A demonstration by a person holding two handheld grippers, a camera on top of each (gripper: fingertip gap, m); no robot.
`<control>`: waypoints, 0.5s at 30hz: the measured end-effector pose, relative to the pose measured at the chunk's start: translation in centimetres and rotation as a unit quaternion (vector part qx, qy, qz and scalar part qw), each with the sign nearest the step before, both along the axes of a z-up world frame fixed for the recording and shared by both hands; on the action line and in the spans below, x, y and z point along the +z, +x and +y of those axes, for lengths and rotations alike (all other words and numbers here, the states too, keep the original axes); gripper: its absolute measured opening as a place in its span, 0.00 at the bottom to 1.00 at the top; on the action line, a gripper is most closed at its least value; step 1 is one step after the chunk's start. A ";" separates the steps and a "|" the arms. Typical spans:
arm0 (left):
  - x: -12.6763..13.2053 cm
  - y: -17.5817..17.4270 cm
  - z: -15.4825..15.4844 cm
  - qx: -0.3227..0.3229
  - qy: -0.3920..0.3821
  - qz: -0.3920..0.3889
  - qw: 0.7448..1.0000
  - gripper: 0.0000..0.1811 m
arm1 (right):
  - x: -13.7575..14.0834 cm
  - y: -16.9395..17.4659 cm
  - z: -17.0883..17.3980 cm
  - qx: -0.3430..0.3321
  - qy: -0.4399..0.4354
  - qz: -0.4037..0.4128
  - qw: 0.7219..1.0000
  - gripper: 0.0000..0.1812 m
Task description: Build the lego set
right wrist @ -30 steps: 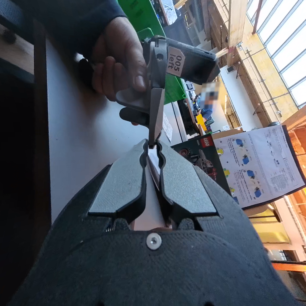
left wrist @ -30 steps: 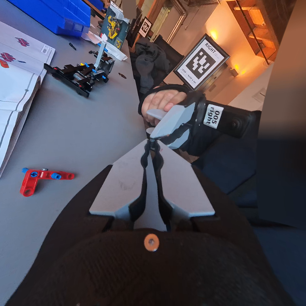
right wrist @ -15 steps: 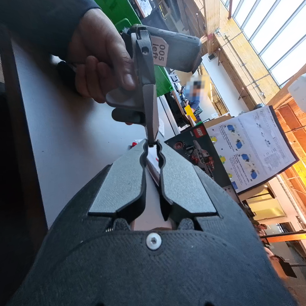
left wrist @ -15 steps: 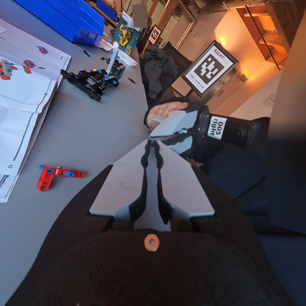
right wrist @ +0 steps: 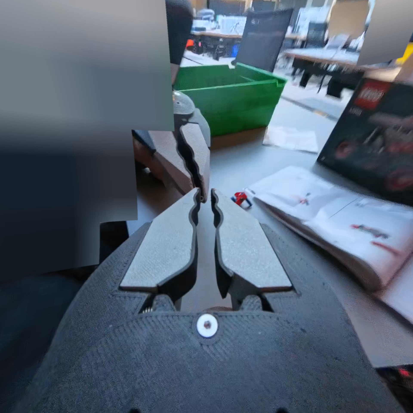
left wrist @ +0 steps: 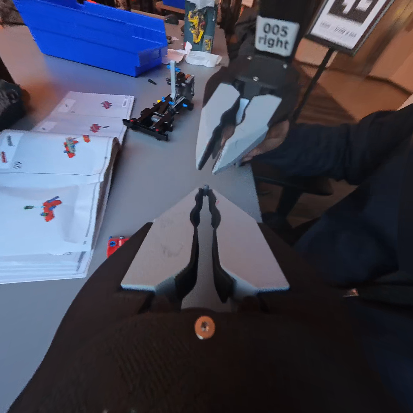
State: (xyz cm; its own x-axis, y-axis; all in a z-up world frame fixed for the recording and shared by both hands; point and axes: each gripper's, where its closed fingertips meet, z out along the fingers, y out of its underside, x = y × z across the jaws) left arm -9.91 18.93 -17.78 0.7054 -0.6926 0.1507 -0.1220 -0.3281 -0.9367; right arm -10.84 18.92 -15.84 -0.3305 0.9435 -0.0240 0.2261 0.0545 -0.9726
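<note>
My left gripper is shut on a small grey pin that sticks out of its tips, above the grey table. My right gripper stands slightly open and empty. It also shows in the left wrist view, pointing down a short way beyond the pin. The left gripper hangs just in front of the right fingertips in the right wrist view. A black partly built lego frame with blue pins lies farther back. A small red assembly lies by the booklet, and it also shows in the right wrist view.
An open instruction booklet covers the left of the table, and it also shows in the right wrist view. A blue bin and a lego box stand at the back. A green bin and a dark lego box stand beyond. Left and right tips are no more than a few centimetres apart.
The two grippers were tip to tip at the table's edge and have drawn apart. Both views have swung over the table. The pin stays in the left gripper.
</note>
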 end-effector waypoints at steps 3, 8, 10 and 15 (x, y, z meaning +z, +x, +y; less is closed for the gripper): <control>-0.3 -0.4 0.5 0.025 0.045 0.073 0.996 0.01 | -0.4 -0.2 0.4 0.010 -0.096 -0.031 0.995 0.04; -1.0 -0.6 1.3 0.057 0.129 0.217 0.966 0.01 | -2.1 -0.9 1.3 -0.012 -0.160 -0.083 0.983 0.04; -0.8 -1.1 1.7 0.079 0.152 0.247 0.954 0.01 | -2.2 -1.0 1.5 -0.021 -0.161 -0.086 0.983 0.05; -0.9 -1.4 2.0 0.094 0.174 0.292 0.936 0.01 | -2.6 -1.1 1.6 -0.027 -0.160 -0.096 0.982 0.04</control>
